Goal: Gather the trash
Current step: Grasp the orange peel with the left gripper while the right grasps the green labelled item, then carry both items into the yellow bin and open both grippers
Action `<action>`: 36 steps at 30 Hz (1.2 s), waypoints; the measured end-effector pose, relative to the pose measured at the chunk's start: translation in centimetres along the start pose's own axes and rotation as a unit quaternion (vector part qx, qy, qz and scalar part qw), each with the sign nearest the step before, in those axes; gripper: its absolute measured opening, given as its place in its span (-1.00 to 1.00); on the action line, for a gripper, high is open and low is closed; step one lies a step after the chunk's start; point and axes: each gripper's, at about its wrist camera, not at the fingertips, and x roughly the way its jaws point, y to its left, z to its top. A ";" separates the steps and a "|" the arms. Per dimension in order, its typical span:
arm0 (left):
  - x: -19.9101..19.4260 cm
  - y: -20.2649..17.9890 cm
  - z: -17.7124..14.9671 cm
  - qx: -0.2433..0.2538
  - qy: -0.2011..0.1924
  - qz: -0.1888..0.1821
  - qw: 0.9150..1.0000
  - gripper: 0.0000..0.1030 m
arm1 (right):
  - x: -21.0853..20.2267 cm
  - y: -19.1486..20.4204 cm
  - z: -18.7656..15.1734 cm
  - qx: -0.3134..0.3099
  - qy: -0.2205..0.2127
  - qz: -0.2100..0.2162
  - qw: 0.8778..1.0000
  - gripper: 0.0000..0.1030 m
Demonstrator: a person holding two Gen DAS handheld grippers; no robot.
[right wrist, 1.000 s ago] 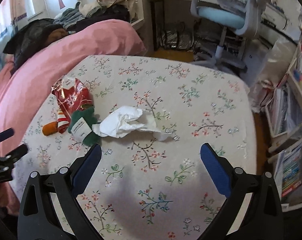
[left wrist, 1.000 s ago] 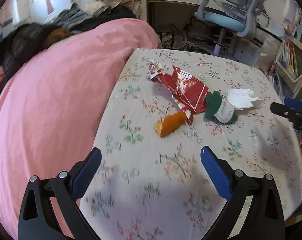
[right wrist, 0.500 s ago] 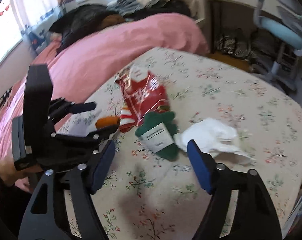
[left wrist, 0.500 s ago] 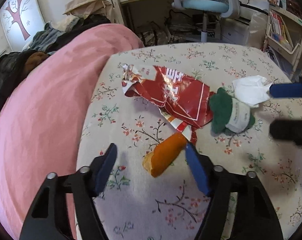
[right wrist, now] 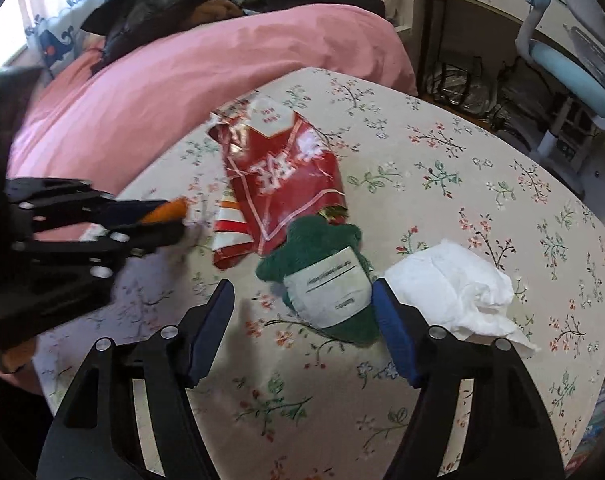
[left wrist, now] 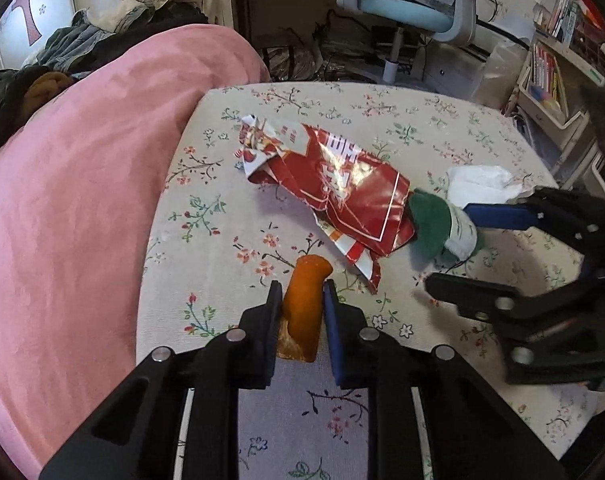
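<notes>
Pink duvet (left wrist: 82, 208) fills the left of the left wrist view, heaped along the edge of the floral bed sheet (left wrist: 422, 120) where the rubbish lies. At lower centre the left tongs (left wrist: 302, 300) are clamped on the orange piece of trash (left wrist: 306, 296), its long axis running straight up the frame between the pads, the far tip poking out beyond them. Up and to the right of it lies the red snack wrapper (left wrist: 342, 188), flattened and slanting from upper left to lower right, and tucked against its right end is the green sock with a paper label (left wrist: 434, 228).

In the right wrist view, the right tongs (right wrist: 302, 312) are closing, the pads not yet pressing. The sock sits between them, nearer the right-hand pad, its length slanting down to the right, roughly along the tongs' reach, so I'd judge the right hand the nearer one for it. Just right of the sock, at the frame's right, lies the crumpled white tissue (right wrist: 462, 280), untouched.
</notes>
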 end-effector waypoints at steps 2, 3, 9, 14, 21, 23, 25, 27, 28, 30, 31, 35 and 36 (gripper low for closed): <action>-0.2 0.1 0.1 -0.003 -0.002 0.001 1.000 -0.59 | 0.1 -0.3 -0.1 0.004 0.002 -0.010 1.000 0.06; -0.3 0.1 0.1 -0.004 -0.003 0.003 1.000 -0.59 | 0.0 -0.8 -0.1 0.012 -0.001 -0.010 1.000 -0.17; -1.4 0.2 0.0 -0.014 -0.012 0.018 1.000 -0.59 | -2.1 -2.0 -0.4 0.038 -0.016 0.024 0.999 -0.32; -2.9 0.2 -0.2 -0.021 -0.029 0.028 0.999 -0.59 | -4.2 -0.3 -0.5 0.020 -0.028 0.053 0.998 -0.32; -5.0 -0.1 -0.7 -0.020 -0.058 0.043 0.997 -0.59 | -7.2 1.7 -1.7 0.000 -0.039 0.083 0.996 -0.32; -5.5 -0.5 -0.8 -0.014 -0.066 0.048 0.997 -0.59 | -7.6 1.9 -2.0 -0.003 -0.041 0.088 0.995 -0.32; -5.9 -0.7 -1.0 -0.010 -0.071 0.050 0.996 -0.59 | -8.4 2.1 -2.5 -0.006 -0.043 0.093 0.995 -0.32; -6.3 -0.9 -1.2 -0.005 -0.076 0.054 0.996 -0.59 | -9.0 2.3 -2.9 -0.009 -0.044 0.098 0.994 -0.32; -6.5 -1.1 -1.3 -0.004 -0.078 0.055 0.995 -0.59 | -9.3 2.4 -3.0 -0.010 -0.045 0.100 0.994 -0.32; -6.9 -1.2 -1.6 -0.002 -0.081 0.057 0.995 -0.59 | -9.8 2.6 -3.4 -0.013 -0.046 0.102 0.994 -0.32; -7.1 -1.3 -1.7 -0.002 -0.083 0.058 0.995 -0.59 | -10.1 2.8 -3.7 -0.014 -0.047 0.106 0.993 -0.32; -7.9 -1.7 -2.5 0.000 -0.091 0.062 0.994 -0.59 | -11.2 3.4 -4.3 -0.016 -0.051 0.120 0.991 -0.32; -8.2 -1.8 -2.7 0.000 -0.092 0.063 0.994 -0.59 | -11.4 3.6 -4.5 -0.017 -0.051 0.122 0.991 -0.32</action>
